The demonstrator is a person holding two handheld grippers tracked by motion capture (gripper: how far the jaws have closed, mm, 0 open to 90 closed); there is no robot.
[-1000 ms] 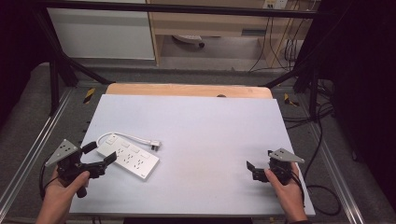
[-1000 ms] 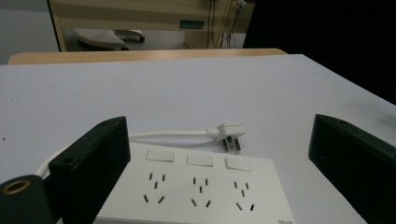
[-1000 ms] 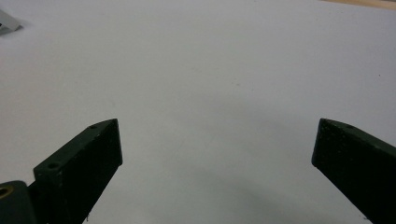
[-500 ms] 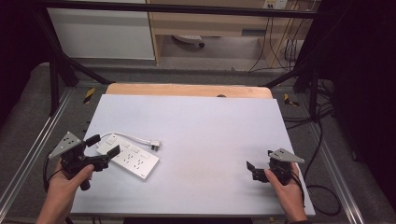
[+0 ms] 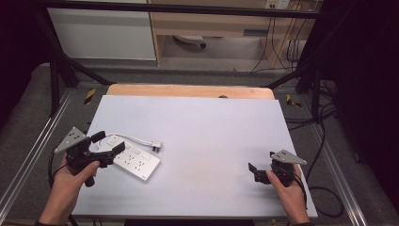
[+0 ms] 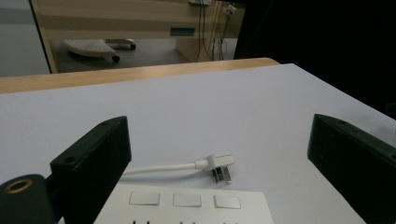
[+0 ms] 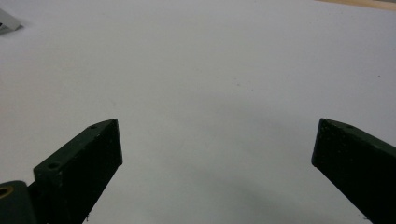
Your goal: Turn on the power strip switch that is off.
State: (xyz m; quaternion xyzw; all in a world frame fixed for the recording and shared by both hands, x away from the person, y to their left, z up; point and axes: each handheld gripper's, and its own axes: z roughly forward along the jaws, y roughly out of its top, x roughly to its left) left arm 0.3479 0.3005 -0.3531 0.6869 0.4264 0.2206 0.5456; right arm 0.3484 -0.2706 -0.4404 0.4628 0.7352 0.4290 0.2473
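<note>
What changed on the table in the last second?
The left gripper moved a little toward the far side and inward, its open jaws now over the near end of the power strip, gripping nothing. The strip, its plug and the right gripper stayed where they were.

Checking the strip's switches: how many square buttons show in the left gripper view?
3, in a row along the power strip's far edge, nearer than the plug. More may be hidden behind the left jaw.
</note>
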